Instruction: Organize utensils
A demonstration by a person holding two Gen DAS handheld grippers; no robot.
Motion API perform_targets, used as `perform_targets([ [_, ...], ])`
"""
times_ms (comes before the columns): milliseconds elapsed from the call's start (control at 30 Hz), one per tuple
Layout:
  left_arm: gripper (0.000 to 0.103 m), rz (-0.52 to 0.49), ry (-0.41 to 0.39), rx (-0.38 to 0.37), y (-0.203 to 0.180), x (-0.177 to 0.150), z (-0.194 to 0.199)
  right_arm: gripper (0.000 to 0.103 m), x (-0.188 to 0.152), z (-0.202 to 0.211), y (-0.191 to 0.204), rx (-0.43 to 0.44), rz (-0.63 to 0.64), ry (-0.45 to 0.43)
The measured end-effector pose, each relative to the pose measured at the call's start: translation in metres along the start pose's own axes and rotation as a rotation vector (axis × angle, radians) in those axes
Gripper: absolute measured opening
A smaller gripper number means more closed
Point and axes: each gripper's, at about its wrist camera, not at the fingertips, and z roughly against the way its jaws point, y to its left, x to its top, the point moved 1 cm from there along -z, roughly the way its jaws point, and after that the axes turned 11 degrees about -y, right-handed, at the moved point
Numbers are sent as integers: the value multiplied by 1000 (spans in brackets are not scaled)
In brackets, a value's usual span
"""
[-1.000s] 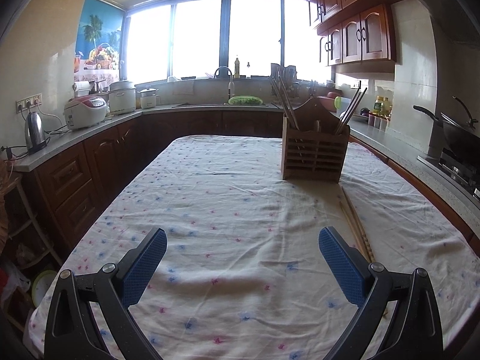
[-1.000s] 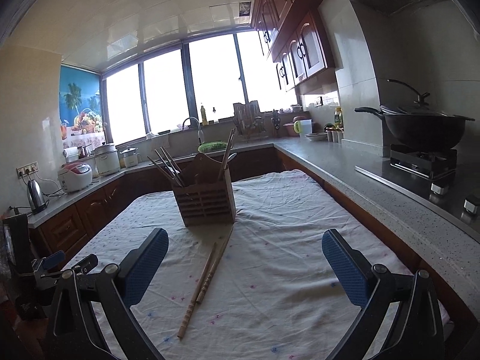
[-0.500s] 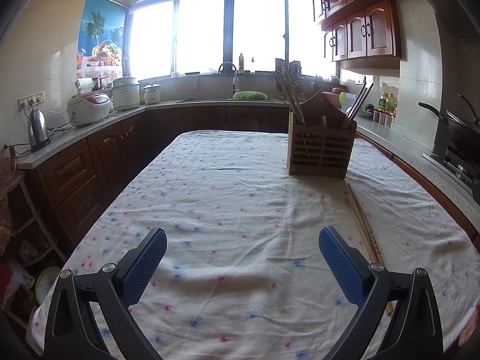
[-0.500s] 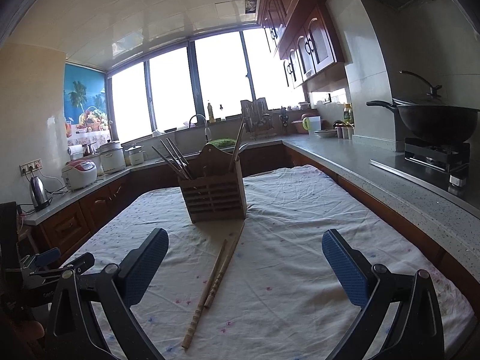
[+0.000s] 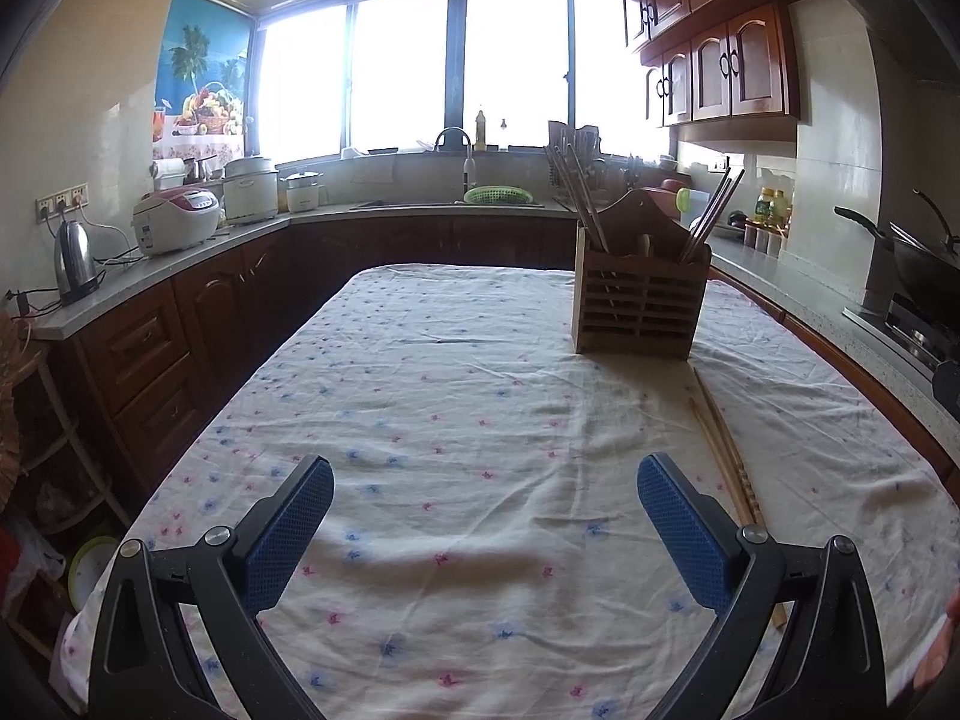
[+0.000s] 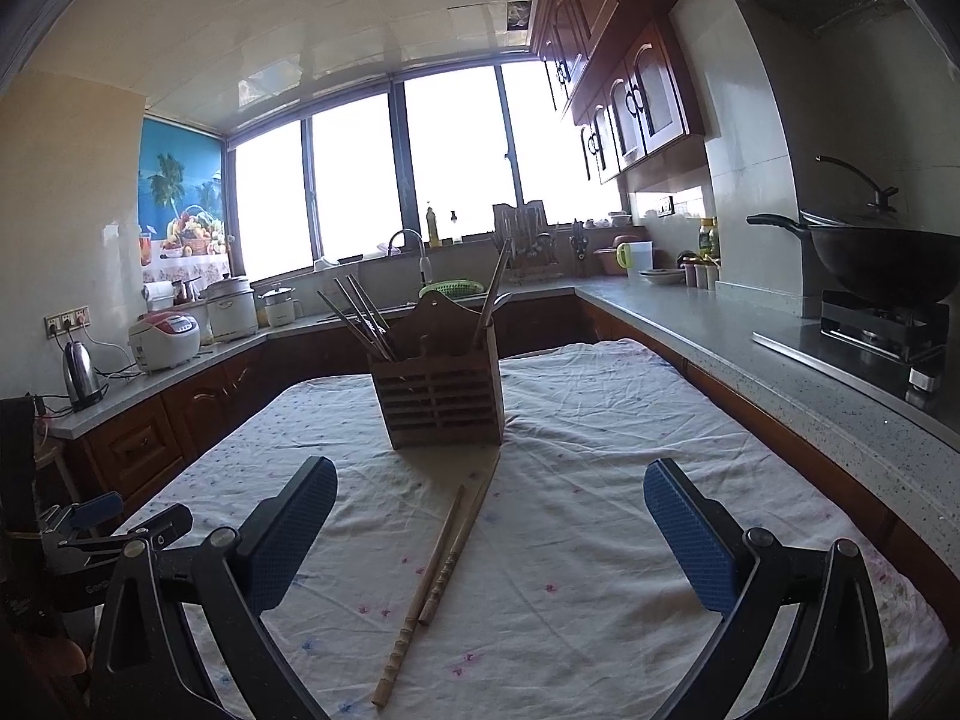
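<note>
Two wooden chopsticks, slender with ridged ends, are lying side by side on the floral tablecloth, long axis running from the slatted wooden utensil holder toward the right gripper, between its wide-spread blue textured pads. The left gripper is gaping wide, chopsticks lying beside its right finger.

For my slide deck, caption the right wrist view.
Open right gripper above two loose chopsticks before the wooden utensil holder.
</note>
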Motion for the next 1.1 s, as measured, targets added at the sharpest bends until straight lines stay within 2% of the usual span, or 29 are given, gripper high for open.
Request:
perform_targets([
  [267,102,-9,-11,8,-4,0,4,103,-13,-4,-4,-8,1,24],
  [1100,102,-23,-62,27,-5,-6,10,103,-24,2,10,40,46,-15],
])
